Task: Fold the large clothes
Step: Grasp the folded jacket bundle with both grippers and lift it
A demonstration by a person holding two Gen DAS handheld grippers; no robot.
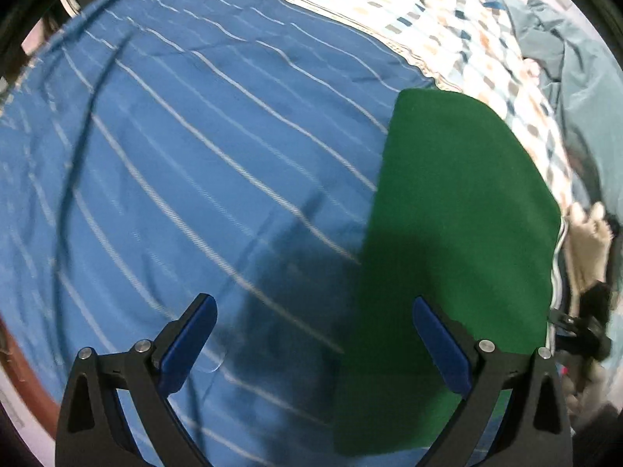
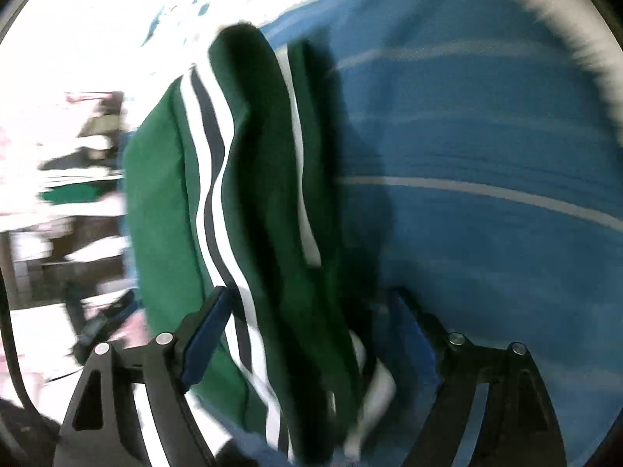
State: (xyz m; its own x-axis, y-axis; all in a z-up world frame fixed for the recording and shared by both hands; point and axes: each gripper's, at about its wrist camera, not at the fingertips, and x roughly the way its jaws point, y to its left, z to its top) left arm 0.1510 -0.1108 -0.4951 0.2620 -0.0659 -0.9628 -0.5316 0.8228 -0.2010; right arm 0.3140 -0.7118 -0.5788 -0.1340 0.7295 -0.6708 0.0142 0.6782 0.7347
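Observation:
A green garment (image 1: 459, 241) lies folded flat on the blue striped bed sheet (image 1: 194, 155), at the right of the left wrist view. My left gripper (image 1: 311, 311) is open and empty, above the garment's left edge. In the right wrist view the same green garment with white and dark stripes (image 2: 249, 214) is bunched in upright folds. My right gripper (image 2: 311, 303) is open with its fingers on either side of these folds. The view is blurred, so contact is unclear.
A checked blanket (image 1: 428, 19) lies beyond the sheet. A grey-green heap of clothes (image 1: 564, 70) lies at the far right. A white-gloved hand (image 1: 588, 241) and a dark object (image 1: 584, 334) are at the garment's right edge. Blurred room clutter (image 2: 78, 194) lies left.

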